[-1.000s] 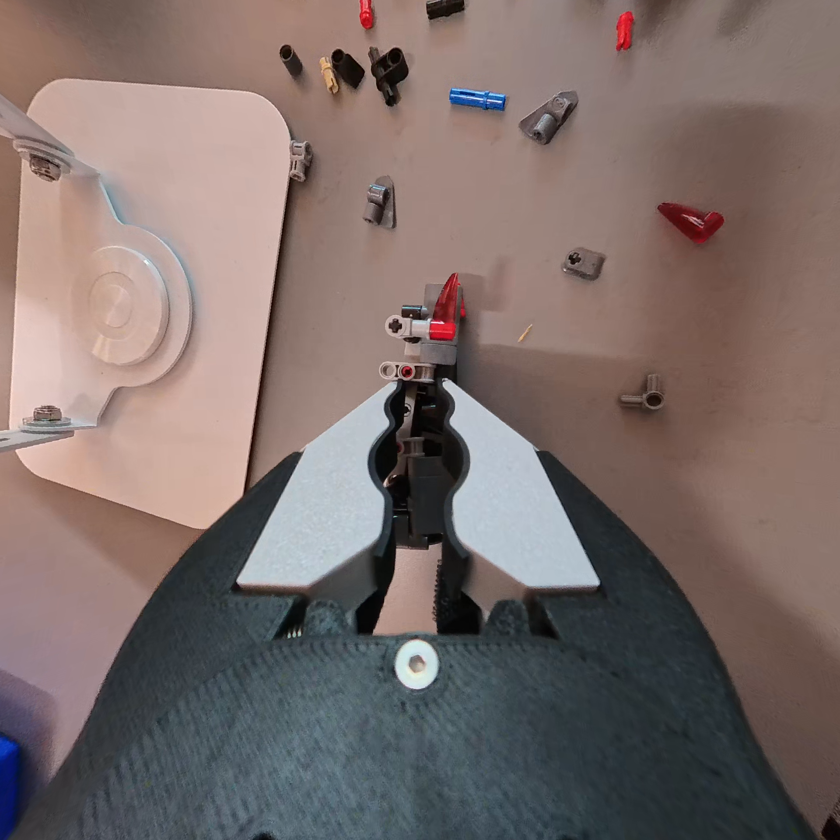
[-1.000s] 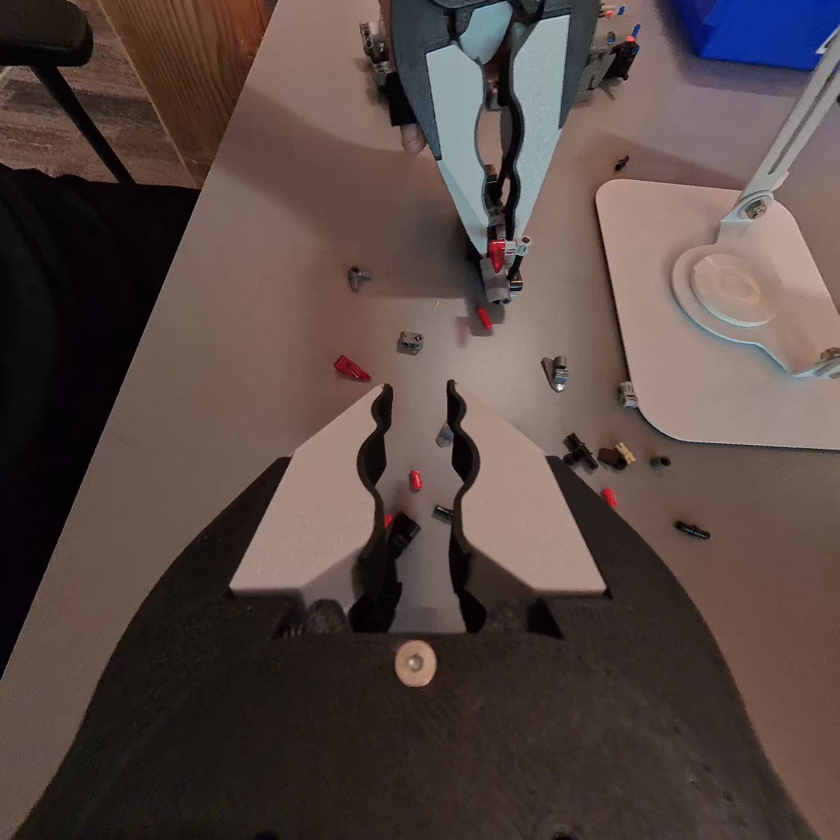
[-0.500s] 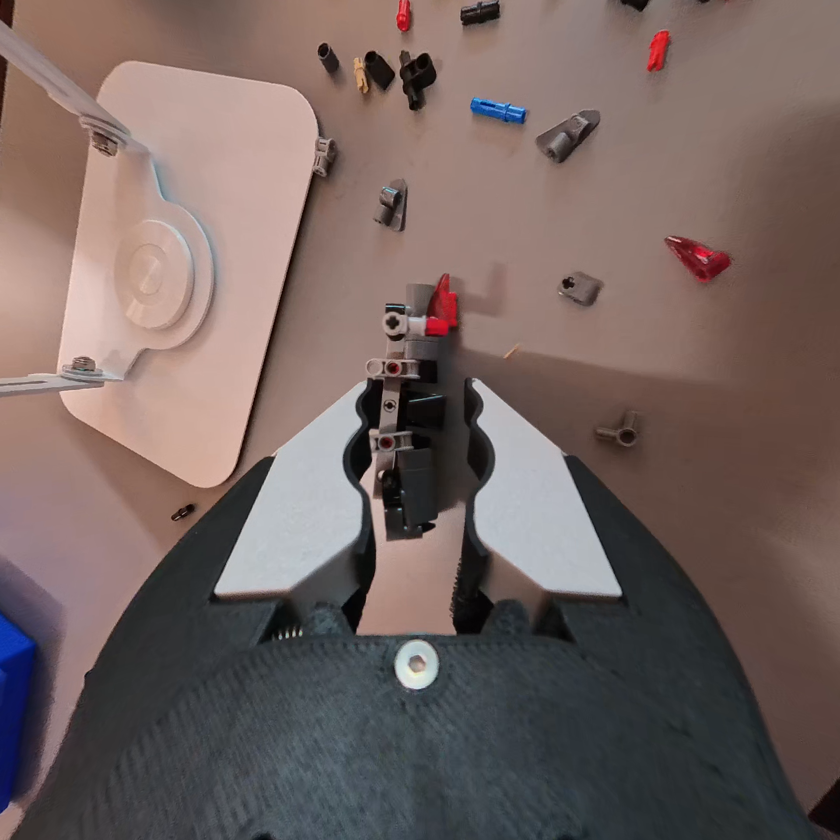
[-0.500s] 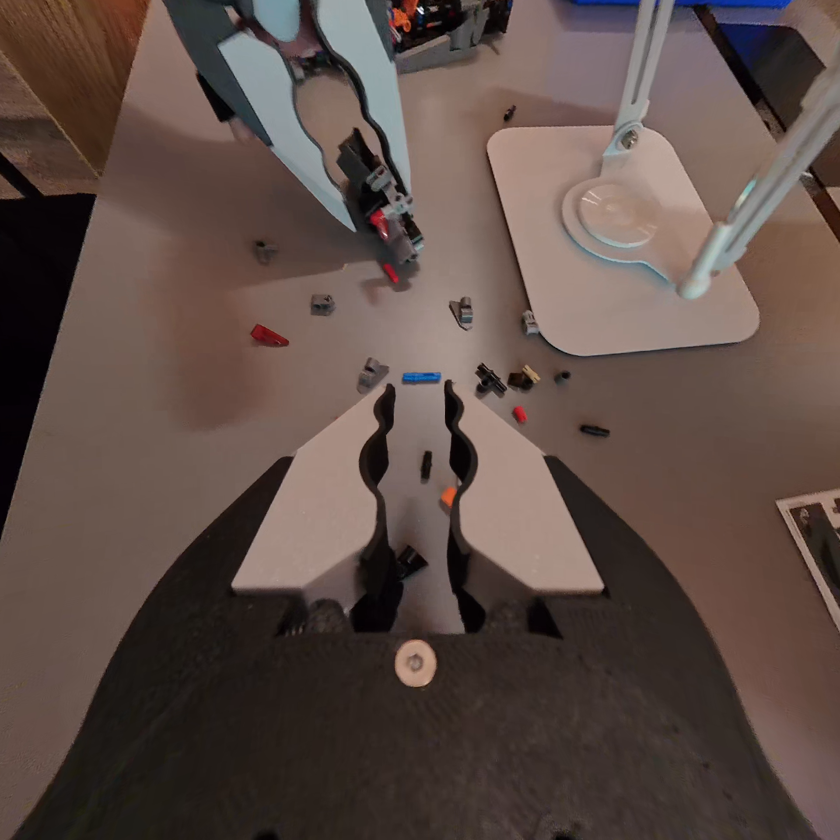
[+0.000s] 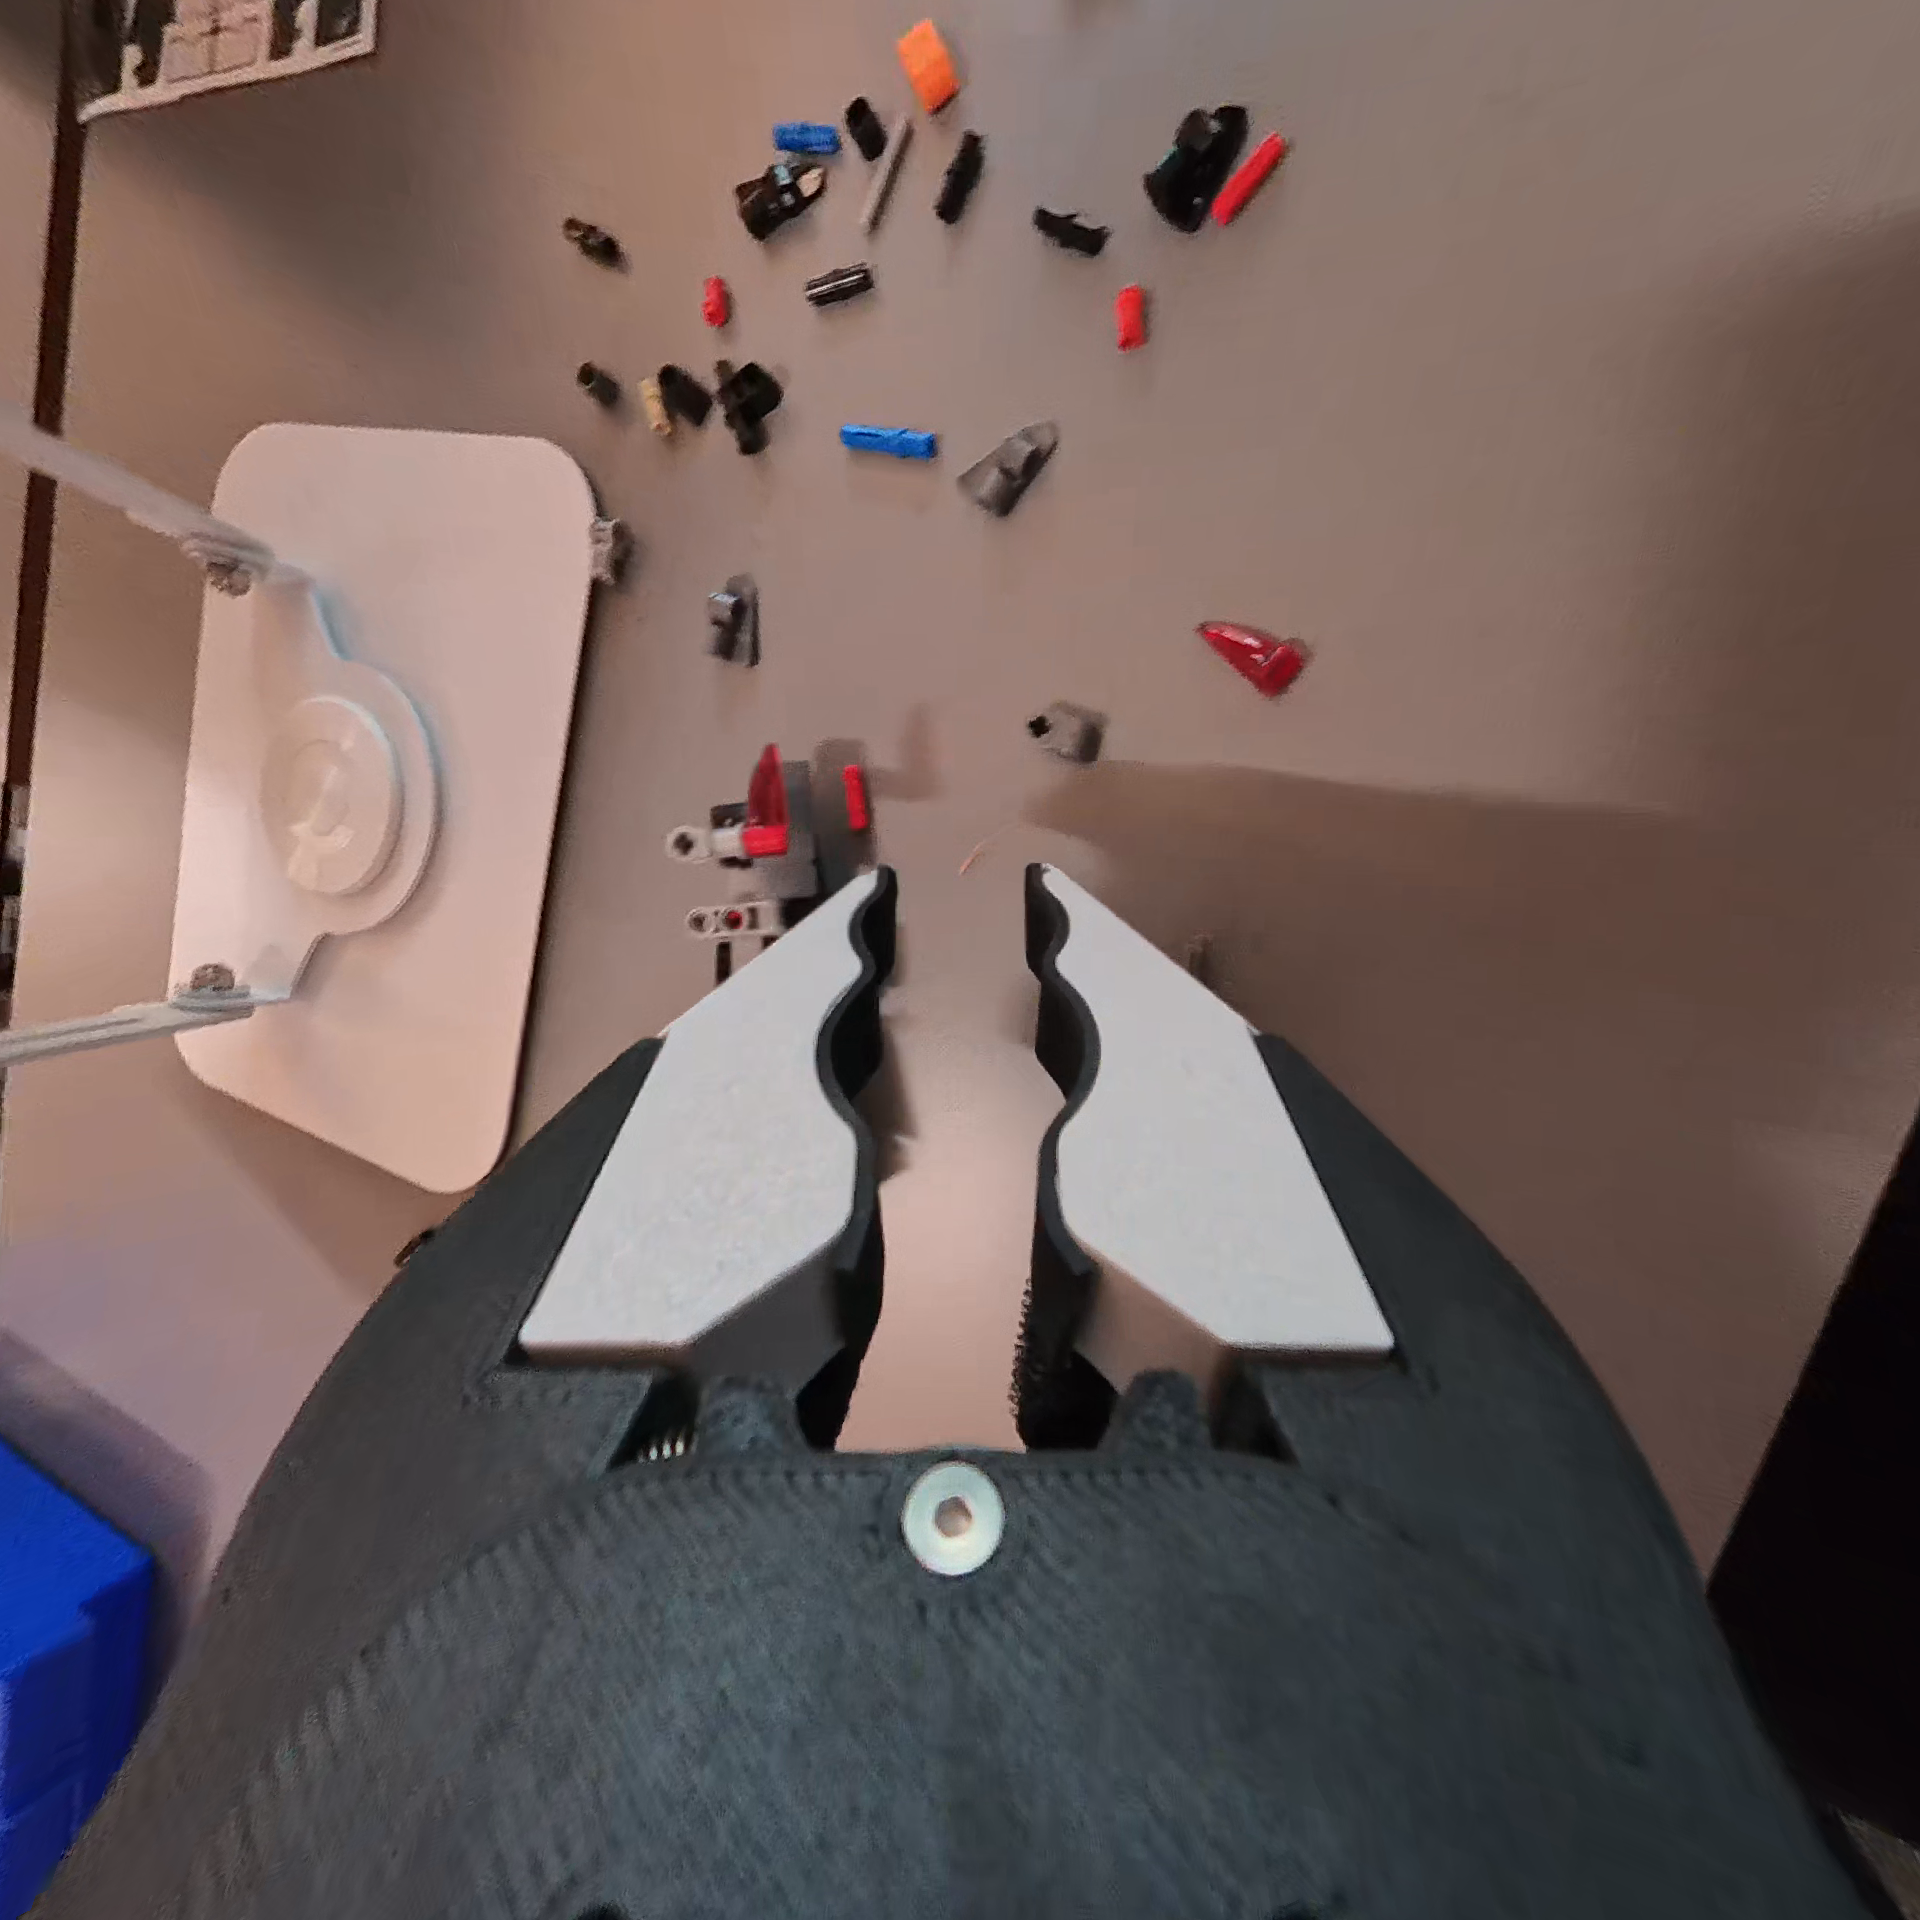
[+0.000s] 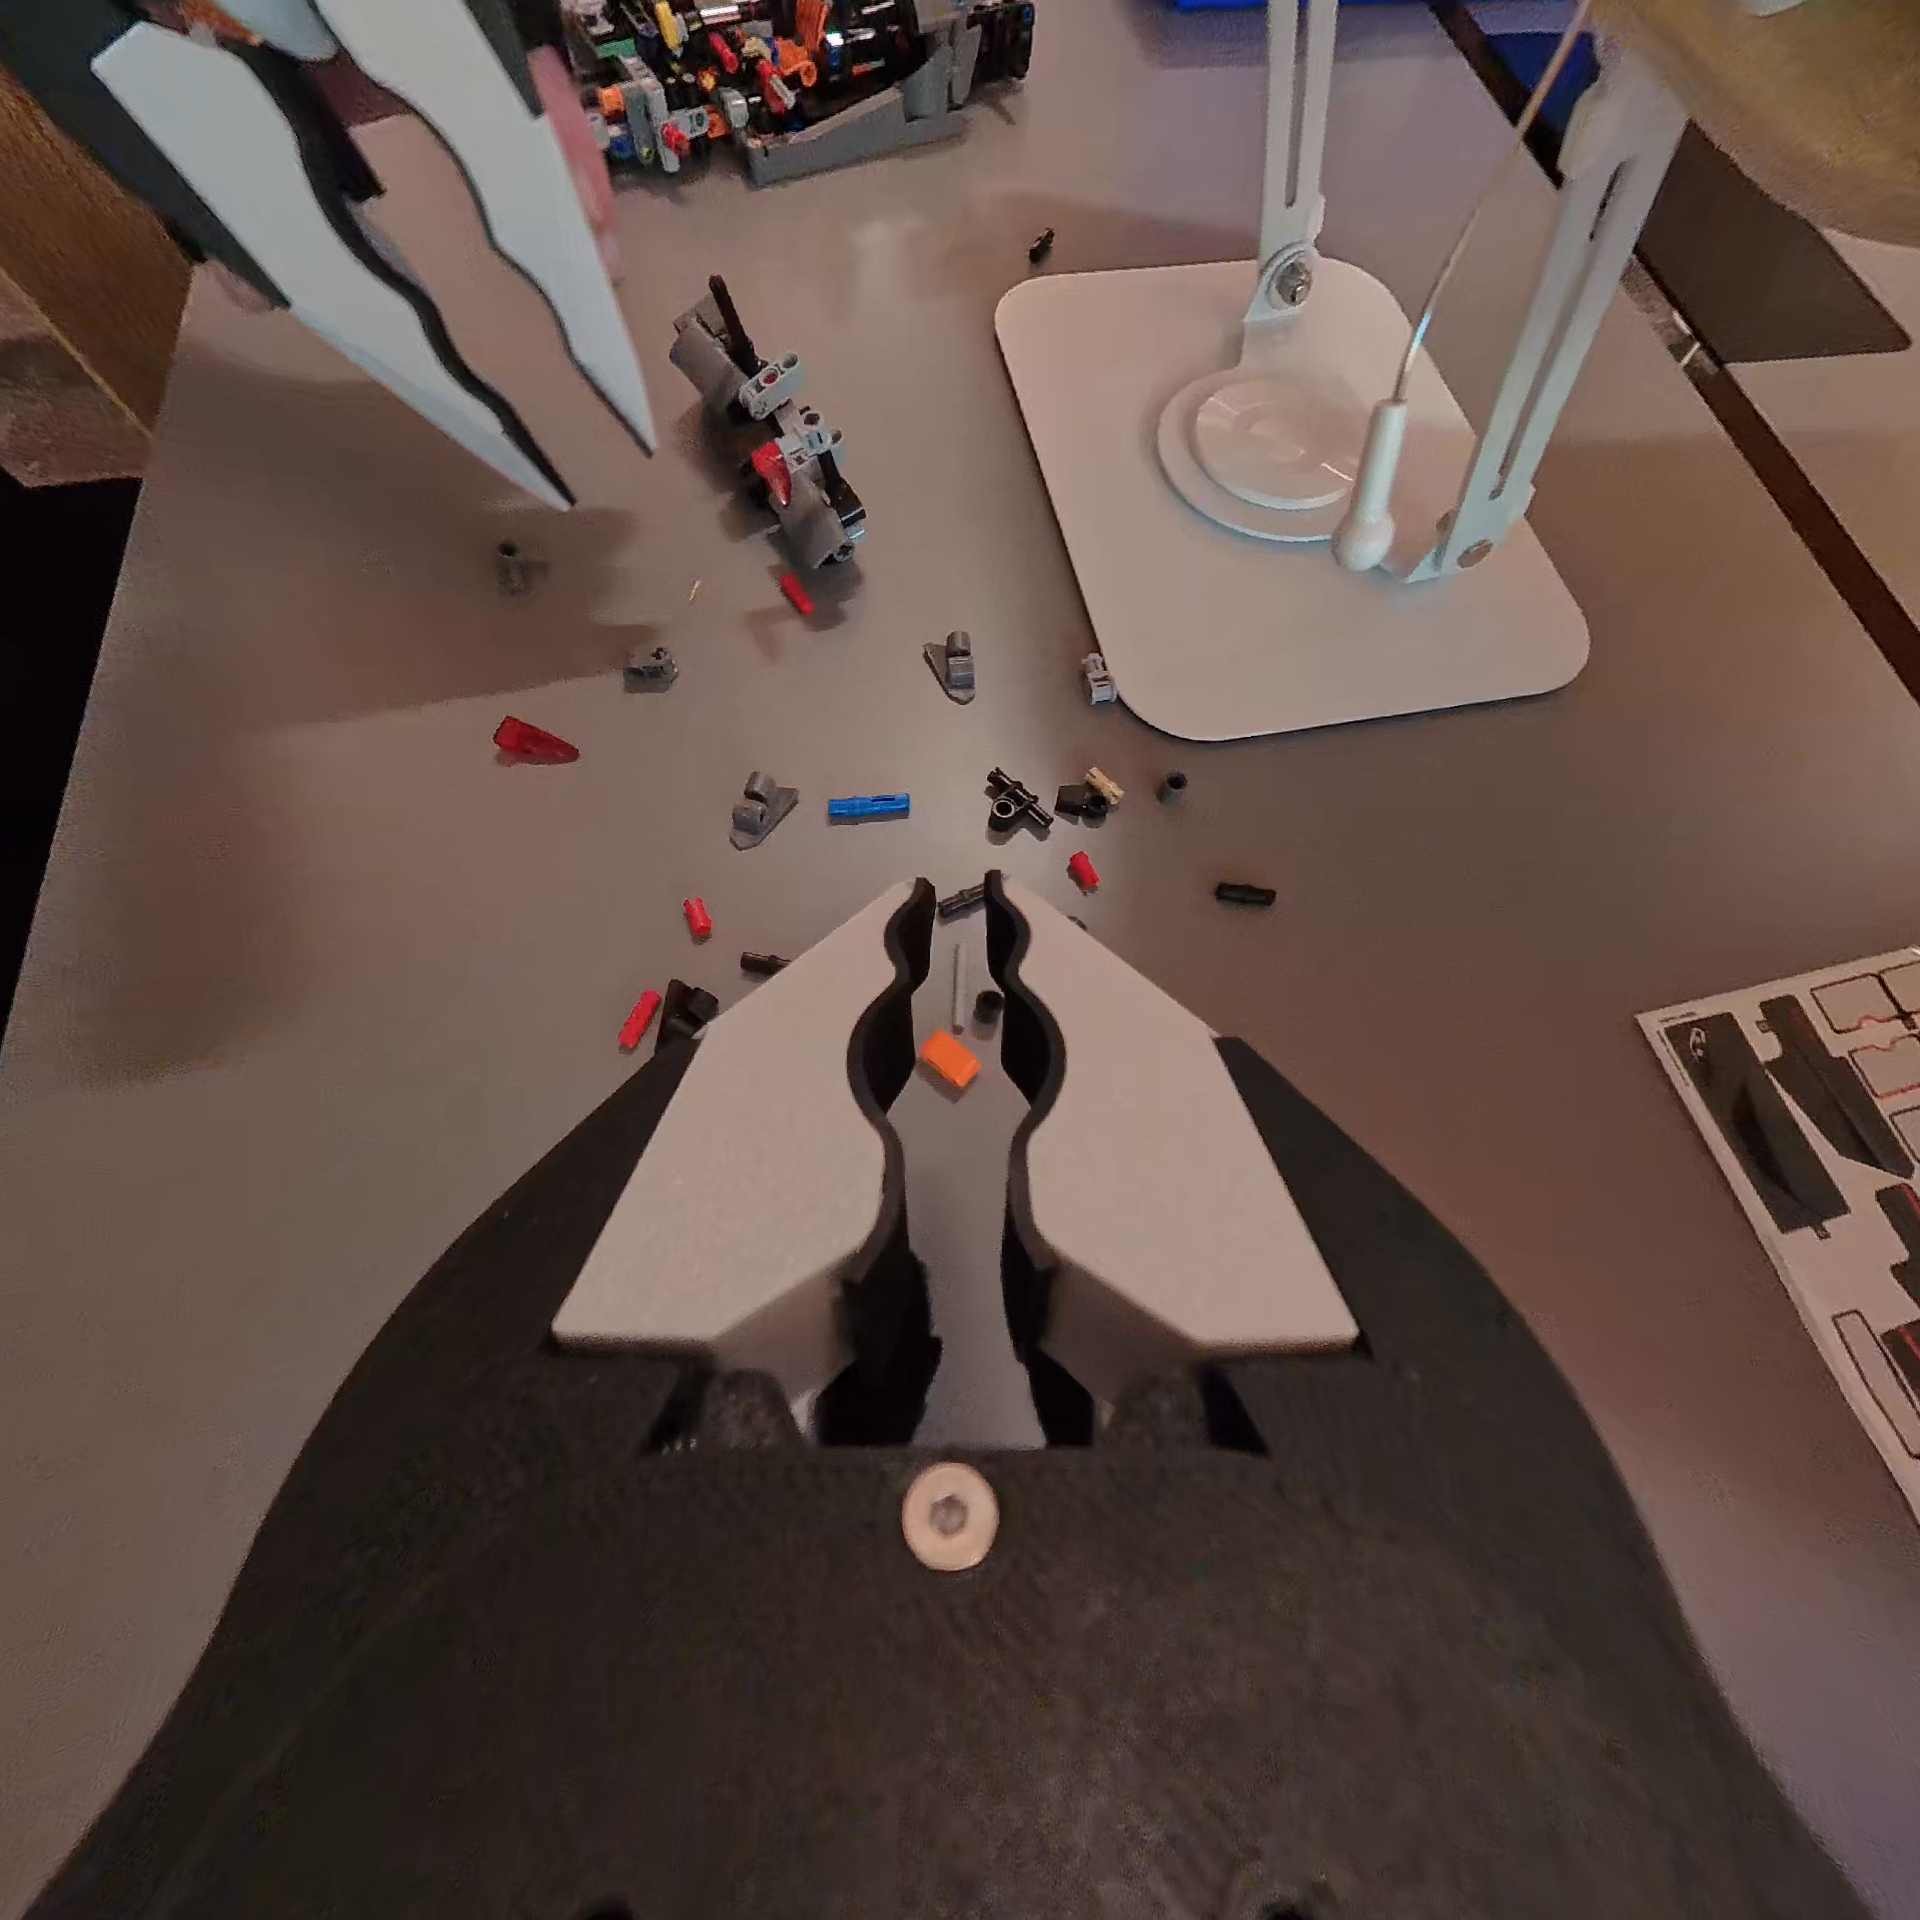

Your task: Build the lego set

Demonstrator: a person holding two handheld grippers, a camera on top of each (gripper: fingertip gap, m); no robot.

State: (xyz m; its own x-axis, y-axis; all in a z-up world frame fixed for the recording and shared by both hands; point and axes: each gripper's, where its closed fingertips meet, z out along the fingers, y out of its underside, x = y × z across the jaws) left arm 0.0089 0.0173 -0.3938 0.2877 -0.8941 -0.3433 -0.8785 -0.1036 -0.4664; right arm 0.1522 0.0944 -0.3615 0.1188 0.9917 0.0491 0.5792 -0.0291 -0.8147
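A small grey, black and red lego sub-assembly (image 5: 769,842) lies on the brown table, just left of my left gripper's (image 5: 958,883) tips. My left gripper is open and empty. In the right wrist view the sub-assembly (image 6: 774,447) lies free beside the raised left gripper (image 6: 608,473). My right gripper (image 6: 956,883) hovers over loose parts with its jaws a narrow gap apart and nothing between them. An orange piece (image 6: 949,1058) and a thin grey axle (image 6: 957,987) show on the table through the gap.
Loose pieces are scattered about: a blue pin (image 6: 868,805), a red wedge (image 6: 532,741), grey connectors, black pins and red pins. A white stand base (image 6: 1299,623) is at the right, a printed sheet (image 6: 1818,1143) nearer, and a larger lego build (image 6: 790,83) at the back. The left gripper's tips are roughly 15 cm from the right gripper's. The orange piece (image 6: 949,1058) is about 7 cm from my right fingertips. It is also in sight in the left wrist view (image 5: 926,65). The left gripper is farther from the thin grey axle (image 6: 957,987), some 15 cm, than the right, some 7 cm. Seen from the left wrist view (image 5: 891,187) as well.
My left gripper opened, let go of the sub-assembly onto the table, and moved up and to the right of it. My right gripper pulled back and its jaws narrowed.
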